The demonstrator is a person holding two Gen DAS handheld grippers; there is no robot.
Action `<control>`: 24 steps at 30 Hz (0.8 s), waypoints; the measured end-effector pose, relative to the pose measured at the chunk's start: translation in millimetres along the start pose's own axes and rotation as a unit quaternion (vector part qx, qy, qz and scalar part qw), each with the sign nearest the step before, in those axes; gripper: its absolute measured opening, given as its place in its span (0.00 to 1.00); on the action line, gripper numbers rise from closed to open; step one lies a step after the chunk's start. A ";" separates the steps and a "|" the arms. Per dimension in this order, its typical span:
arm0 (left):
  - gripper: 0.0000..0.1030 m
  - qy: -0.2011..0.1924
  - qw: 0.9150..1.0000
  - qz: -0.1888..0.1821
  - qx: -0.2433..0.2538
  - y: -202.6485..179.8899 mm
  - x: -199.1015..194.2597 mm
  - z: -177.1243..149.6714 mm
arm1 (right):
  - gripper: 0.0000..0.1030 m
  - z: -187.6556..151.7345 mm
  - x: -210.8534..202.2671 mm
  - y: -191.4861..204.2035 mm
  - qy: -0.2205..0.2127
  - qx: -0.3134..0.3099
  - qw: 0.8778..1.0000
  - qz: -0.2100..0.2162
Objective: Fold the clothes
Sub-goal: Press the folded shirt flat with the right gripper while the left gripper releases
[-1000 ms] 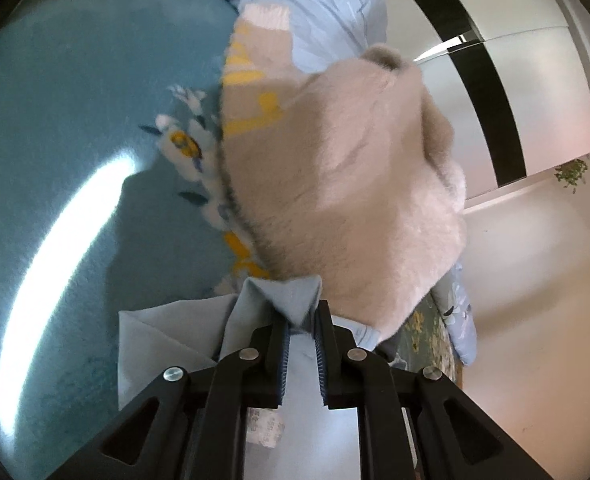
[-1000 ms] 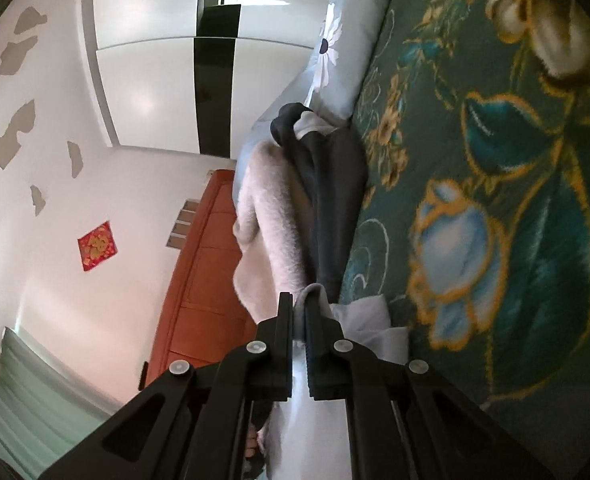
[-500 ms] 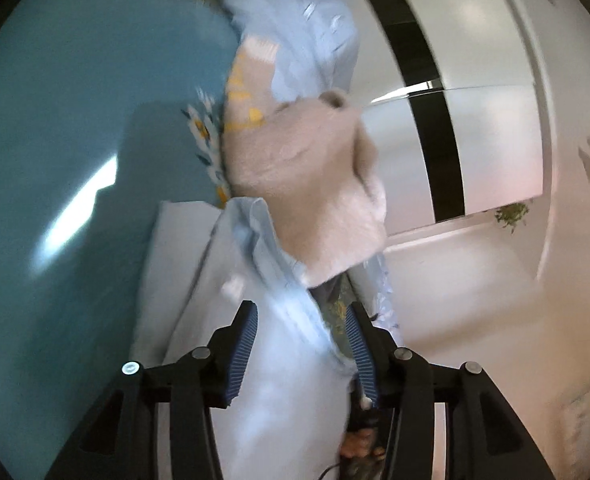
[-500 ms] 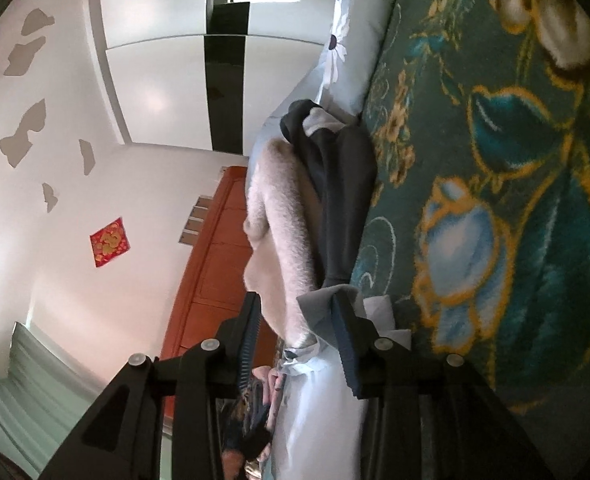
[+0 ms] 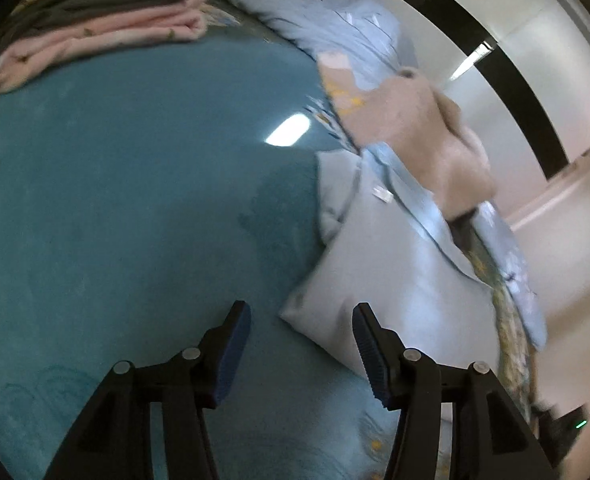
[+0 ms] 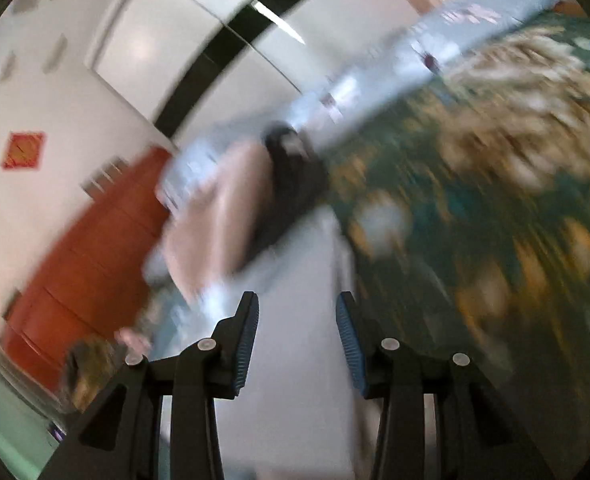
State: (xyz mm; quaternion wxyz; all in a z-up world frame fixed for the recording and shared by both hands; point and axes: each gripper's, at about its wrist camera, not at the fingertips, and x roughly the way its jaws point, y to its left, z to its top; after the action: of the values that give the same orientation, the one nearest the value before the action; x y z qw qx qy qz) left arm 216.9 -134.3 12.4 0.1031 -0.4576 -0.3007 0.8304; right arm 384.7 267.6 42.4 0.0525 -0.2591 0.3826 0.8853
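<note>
Left gripper [image 5: 301, 330]: jaws spread, holding nothing
Right gripper [image 6: 297, 322]: jaws spread, empty; view blurred
Shirt [image 5: 391, 276]: pale blue, lies on the bed [image 5: 135, 200] beside a beige sweater [image 5: 423, 136]
Advice: pinch the near corner, fold flat
Count: one shirt, one folded pile [image 5: 95, 20]

The left hand-held gripper [image 5: 301, 334] hung with jaws wide apart and nothing between them, above a teal bed [image 5: 115, 200]. A pale blue shirt [image 5: 391, 264] lay just beyond it to the right, its far end touching a beige sweater [image 5: 419, 132]. Pink and grey folded clothes [image 5: 95, 20] sat far left.
</note>
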 end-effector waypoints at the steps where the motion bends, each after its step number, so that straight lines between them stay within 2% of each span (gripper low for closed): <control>1: 0.55 0.010 1.000 -0.009 -0.006 1.5 1.3 -1.0 | 0.42 -6.5 -3.5 -2.8 0.012 0.006 1.000 -0.004; 6: 0.56 0.058 0.996 -0.054 -0.027 -6.5 9.9 -9.6 | 0.39 -39.0 -21.1 -17.0 0.075 0.035 0.996 -0.026; 8: 0.56 0.061 0.995 -0.069 -0.040 -4.6 12.0 -9.7 | 0.39 -46.9 -23.2 -22.2 0.091 0.052 0.994 -0.031; 11: 0.59 0.061 0.992 -0.091 -0.060 -2.4 14.3 -7.2 | 0.39 -45.8 -9.8 -25.4 0.086 0.089 0.992 -0.024; 14: 0.60 0.038 0.991 -0.109 -0.065 -2.8 11.8 -2.3 | 0.39 -45.3 3.5 -15.5 0.092 0.080 0.992 -0.025; 16: 0.59 0.040 0.993 -0.100 -0.057 -8.9 15.6 0.9 | 0.42 -43.8 8.0 -11.0 0.095 0.079 0.992 -0.022; 24: 0.60 0.040 0.991 -0.115 -0.057 -14.0 25.6 5.8 | 0.42 -46.1 10.1 -6.8 0.095 0.083 0.992 -0.007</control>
State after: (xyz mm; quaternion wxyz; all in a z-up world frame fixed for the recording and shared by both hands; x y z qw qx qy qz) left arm 196.4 -114.1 5.2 0.1833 -0.4578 -0.3939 0.7757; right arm 397.3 238.9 6.6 0.0433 -0.3390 0.4566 0.8214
